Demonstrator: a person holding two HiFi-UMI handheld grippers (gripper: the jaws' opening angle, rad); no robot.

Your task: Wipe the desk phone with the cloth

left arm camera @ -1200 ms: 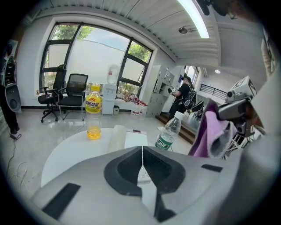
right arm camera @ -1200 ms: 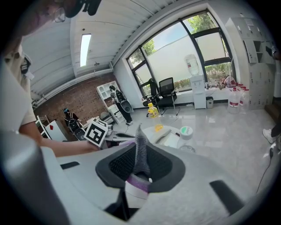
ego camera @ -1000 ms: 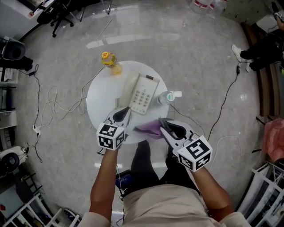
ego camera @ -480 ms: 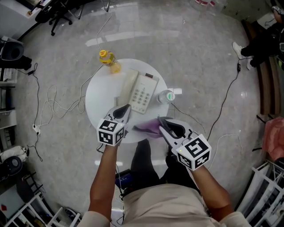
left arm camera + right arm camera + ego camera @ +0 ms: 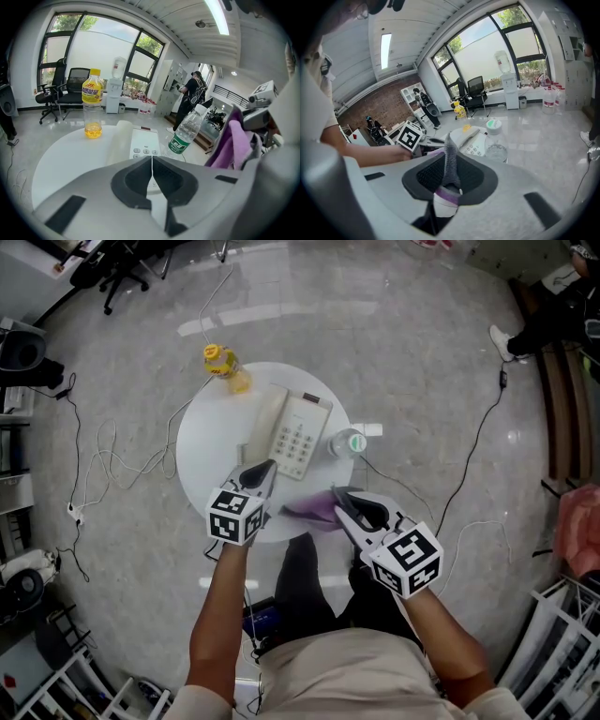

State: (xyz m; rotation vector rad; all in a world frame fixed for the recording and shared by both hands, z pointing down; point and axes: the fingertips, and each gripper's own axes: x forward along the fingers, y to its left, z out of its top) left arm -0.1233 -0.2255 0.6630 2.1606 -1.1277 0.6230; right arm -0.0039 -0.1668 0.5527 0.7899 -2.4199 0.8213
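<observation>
The left claw [image 5: 265,472], pressed shut on nothing, hovers over the near left part of the round white table [image 5: 199,451], just short of the white push-button desk phone [image 5: 295,434] at the table's middle. It could well steady the phone's near corner. The crumpled purple cloth [image 5: 314,509] hangs at the near rim, pinched in the right claw [image 5: 341,501]. Sweep it forward lightly over keypad and handset, skirting the clear green-capped water bottle [image 5: 349,442] beside the phone.

beige short-sleeved shirt [image 5: 349,673], probably dark trousers [image 5: 302,589]
</observation>
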